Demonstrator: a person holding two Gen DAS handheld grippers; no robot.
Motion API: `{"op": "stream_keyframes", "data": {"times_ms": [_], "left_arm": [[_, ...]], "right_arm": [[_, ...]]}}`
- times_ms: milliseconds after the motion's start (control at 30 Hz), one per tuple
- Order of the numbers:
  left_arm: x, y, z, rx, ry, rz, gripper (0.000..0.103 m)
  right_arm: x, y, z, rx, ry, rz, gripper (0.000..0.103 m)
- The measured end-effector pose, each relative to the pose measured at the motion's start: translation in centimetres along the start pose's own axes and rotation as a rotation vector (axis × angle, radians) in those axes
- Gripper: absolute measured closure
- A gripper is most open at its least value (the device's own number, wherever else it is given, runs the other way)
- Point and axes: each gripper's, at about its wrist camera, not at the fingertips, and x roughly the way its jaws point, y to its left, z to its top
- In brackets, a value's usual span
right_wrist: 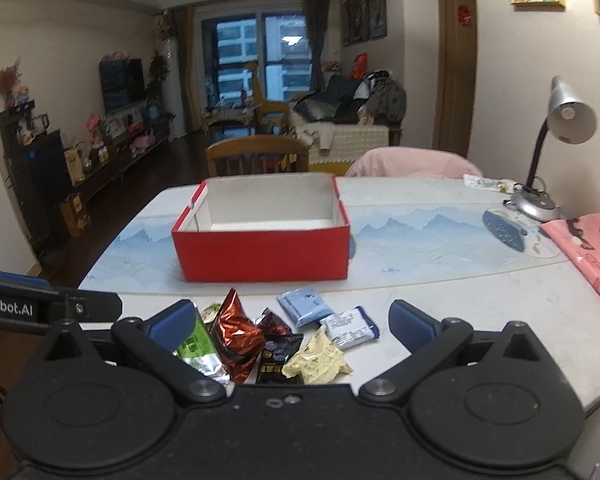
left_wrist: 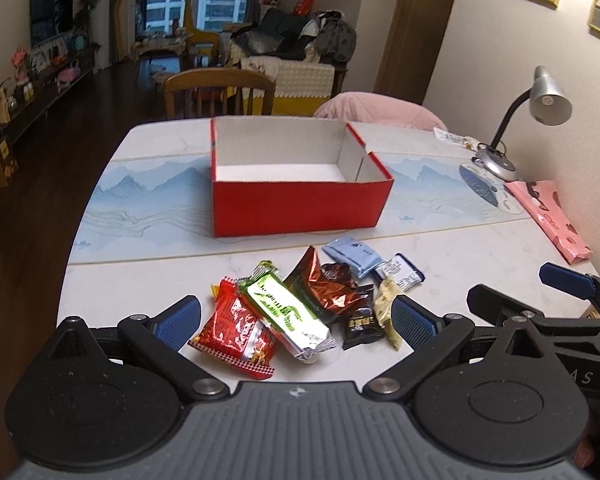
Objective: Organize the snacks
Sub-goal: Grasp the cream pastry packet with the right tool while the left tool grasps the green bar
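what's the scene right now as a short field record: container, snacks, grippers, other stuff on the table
container: open red cardboard box, white inside, nothing visible in it
snacks: loose pile of wrapped packets in front of the box, none inside; includes red crinkly foil packet, green and silver bar wrapper, light blue packet
left gripper: fingers open, holding nothing, straddling the pile
right gripper: fingers open, holding nothing
table: white marble-look tabletop
other: silver desk lamp, pink patterned bag

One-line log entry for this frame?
stage: pre-grasp | left hand-held gripper: open | right hand-held gripper: open | snack packets: piled on table | red box: empty
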Motion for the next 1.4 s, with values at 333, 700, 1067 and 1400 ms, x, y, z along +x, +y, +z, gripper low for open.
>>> {"op": "stream_keyframes", "data": {"times_ms": [333, 700, 1067, 1400], "left_arm": [[5.1, 2.9, -0.3, -0.116, 0.163, 0.063, 0.001], [11.5, 3.8, 1.0, -0.217, 0.276, 0.084, 0.002], [16.9, 4.9, 2.1, -0.432, 0.423, 0.119, 0.010], [19.5, 4.2, 2.3, -0.482, 0.470, 0.142, 0.016]], "right_arm": [[5.9, -1.3, -0.7, 0.028, 0.155, 0.098, 0.003], [13.2, -2.9, -2.7, -0.130, 0.283, 0.118, 0.009], [17.4, -3.9, -3.4, -0.320, 0.366, 0.203, 0.013], [19.4, -4.5, -3.5, -0.374, 0.417, 0.284, 0.017]]}}
